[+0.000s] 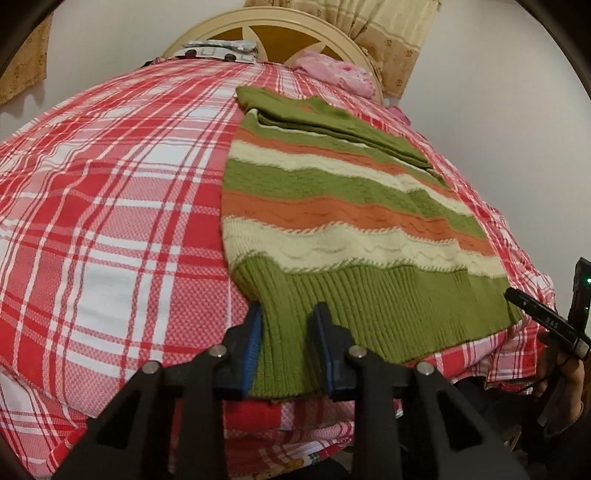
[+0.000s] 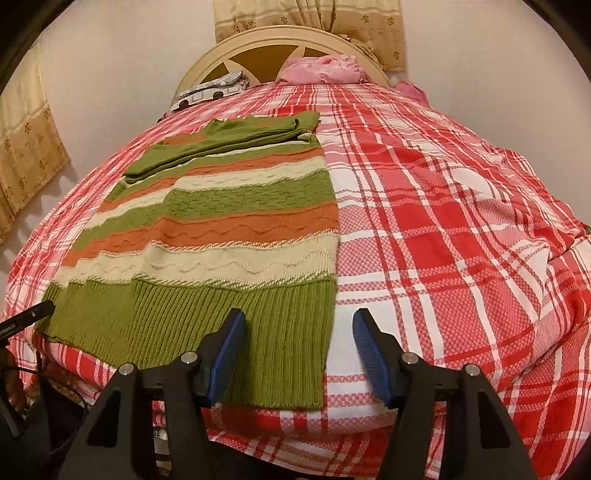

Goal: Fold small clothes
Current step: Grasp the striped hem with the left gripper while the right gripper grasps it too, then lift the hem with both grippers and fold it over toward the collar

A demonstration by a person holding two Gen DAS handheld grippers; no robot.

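We see a bed covered in a red-and-white plaid sheet, filling both views, with a cream rounded headboard at the far end and beige patterned curtains on the wall behind. On the sheet lies the striped knit sweater, green, orange and cream bands, spread flat with its sleeves folded across the upper part and its green ribbed hem toward us at the near edge of the bed. A pink crumpled cloth sits by the headboard, and a grey-and-white patterned item next to it. Left gripper: jaws narrowed around the hem's left corner, the ribbed fabric between the blue pads; we cannot tell for sure whether both pads press it. Right gripper: jaws roughly half open over the hem's right corner, the inner finger above the fabric, the outer one above bare sheet, nothing gripped. A hand holding the right gripper shows at the left view's right edge.
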